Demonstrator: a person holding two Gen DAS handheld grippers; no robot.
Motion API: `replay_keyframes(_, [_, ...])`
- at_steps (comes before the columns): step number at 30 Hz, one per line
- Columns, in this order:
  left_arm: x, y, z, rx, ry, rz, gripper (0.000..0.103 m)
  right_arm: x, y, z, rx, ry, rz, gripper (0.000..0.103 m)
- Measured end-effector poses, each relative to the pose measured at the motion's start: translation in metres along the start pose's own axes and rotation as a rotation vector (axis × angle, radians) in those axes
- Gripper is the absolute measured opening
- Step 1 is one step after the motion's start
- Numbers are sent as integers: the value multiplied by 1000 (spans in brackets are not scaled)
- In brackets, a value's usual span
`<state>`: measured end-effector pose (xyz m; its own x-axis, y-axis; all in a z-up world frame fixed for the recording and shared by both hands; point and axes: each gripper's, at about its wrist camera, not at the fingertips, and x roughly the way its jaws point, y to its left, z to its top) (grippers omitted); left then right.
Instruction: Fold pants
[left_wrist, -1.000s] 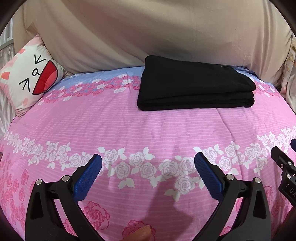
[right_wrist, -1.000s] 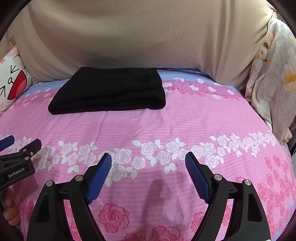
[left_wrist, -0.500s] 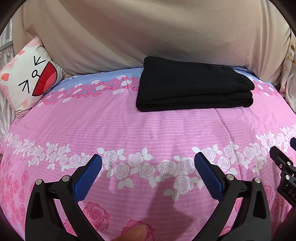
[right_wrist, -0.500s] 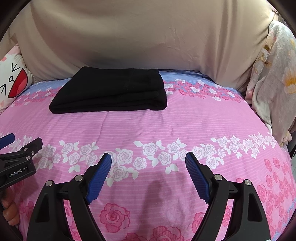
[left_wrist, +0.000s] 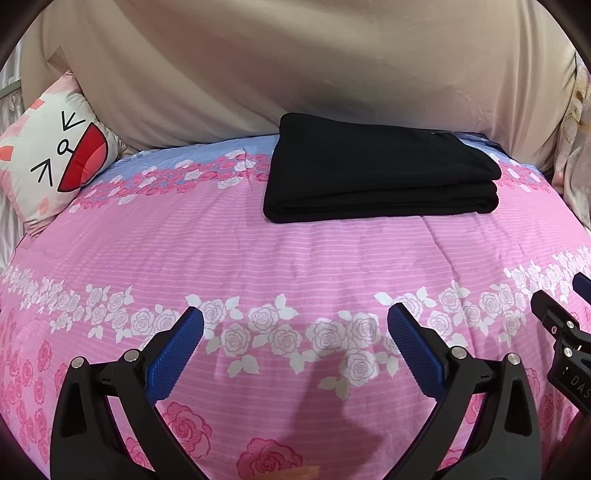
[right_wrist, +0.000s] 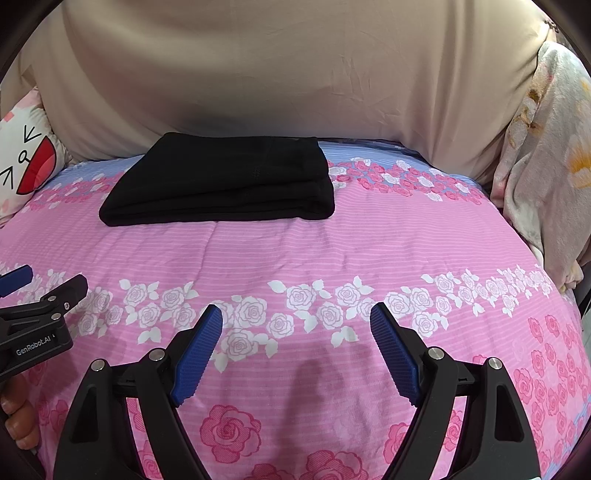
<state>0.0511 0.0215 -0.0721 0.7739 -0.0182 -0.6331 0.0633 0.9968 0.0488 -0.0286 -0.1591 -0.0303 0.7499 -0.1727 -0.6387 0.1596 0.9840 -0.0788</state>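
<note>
Black pants (left_wrist: 380, 173) lie folded in a neat stack at far side of bed (left_wrist: 258, 258). Left hand-held gripper (left_wrist: 295, 325) and right hand-held gripper (right_wrist: 295, 321) both released, empty, hovering near edge. Folding looks finished; next likely just withdraw.

- I am looking at a bed cover (left_wrist: 295, 258), pink with bands of white and pink roses and a blue strip at its far edge.
- A cartoon-face pillow (left_wrist: 55, 158) is leaning at the far left corner of the bed.
- A beige sheet (right_wrist: 277, 74) is hanging behind the bed, filling the background.
- A pale floral blanket (right_wrist: 546, 166) is bunching up along the right side.
</note>
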Motion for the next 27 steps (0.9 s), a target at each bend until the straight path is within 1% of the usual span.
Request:
replay_keyframes(11, [0,0,1,-4,0,2,97,0,1,0,-1,2,-1,80])
replay_keyframes(17, [-5,-5,0,25,-26,22,97,1,1,0,-3,5,1,80])
replay_keyframes(21, [-4,-5,0,32,-20,30,97,2,1,0,-6,6,3,80])
replay_keyframes(23, [-5,-5,0,32,-25,14,97,2,1,0,-6,7,3,80])
replay_keyframes(27, [-4,-5,0,34,-17,14,97,2,0,0,-6,7,5,80])
